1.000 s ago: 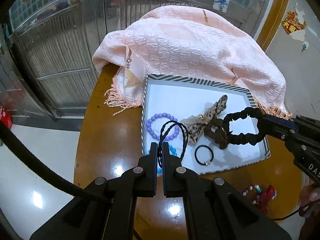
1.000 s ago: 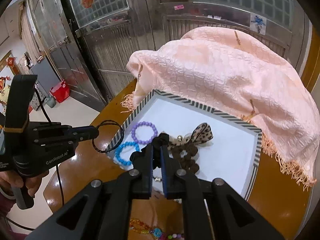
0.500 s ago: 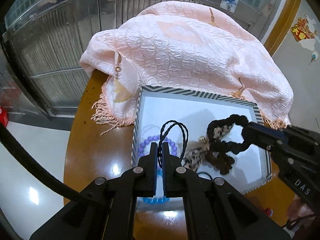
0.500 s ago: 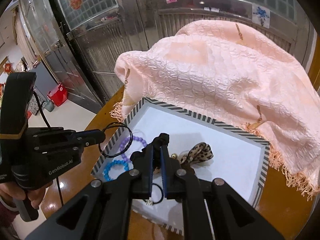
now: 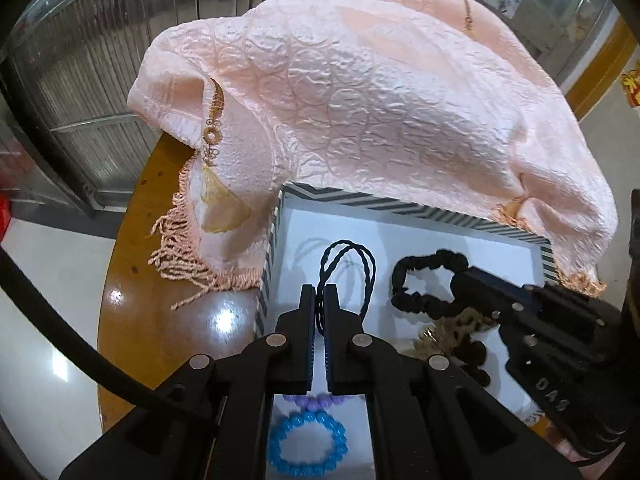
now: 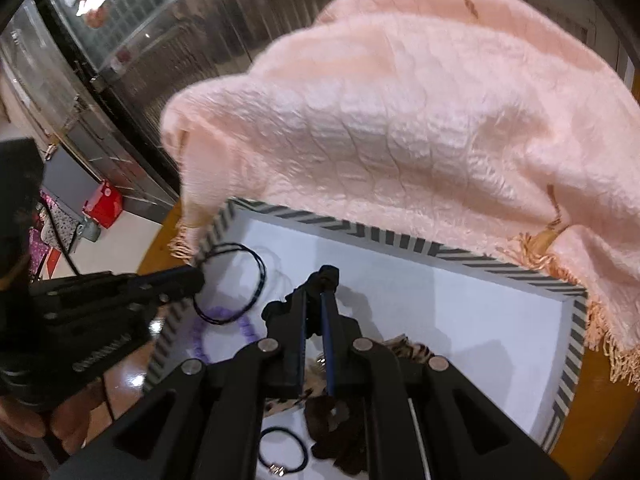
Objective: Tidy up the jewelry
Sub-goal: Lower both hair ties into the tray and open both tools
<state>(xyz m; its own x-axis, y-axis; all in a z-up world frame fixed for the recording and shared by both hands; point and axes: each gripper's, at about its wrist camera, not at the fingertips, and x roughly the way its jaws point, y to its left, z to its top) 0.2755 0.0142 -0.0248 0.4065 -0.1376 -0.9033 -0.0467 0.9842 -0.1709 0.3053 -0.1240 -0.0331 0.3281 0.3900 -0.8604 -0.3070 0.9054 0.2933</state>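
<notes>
A white tray with a striped rim [image 5: 400, 204] [image 6: 440, 252] sits on a round wooden table. My left gripper [image 5: 319, 300] is shut on a thin black braided hair tie [image 5: 352, 264] and holds it over the tray's left part; the tie also shows in the right wrist view [image 6: 248, 280]. My right gripper [image 6: 314, 300] is shut on a black scrunchie [image 5: 428, 284], held over the tray's middle. In the tray lie a blue bead bracelet [image 5: 306, 444], a purple bead bracelet [image 6: 224, 328], a leopard bow scrunchie [image 5: 456, 332] and a small black elastic [image 6: 282, 456].
A pink quilted cloth with fringe [image 5: 380, 100] [image 6: 420, 120] is heaped over the back of the table and overhangs the tray's far rim. The wooden table top [image 5: 132, 300] shows left of the tray. Metal shutters and a white floor lie behind.
Both grippers moved forward over the tray, further in toward its back, each still holding its hair tie. The bracelets and bow now lie under and behind the fingers.
</notes>
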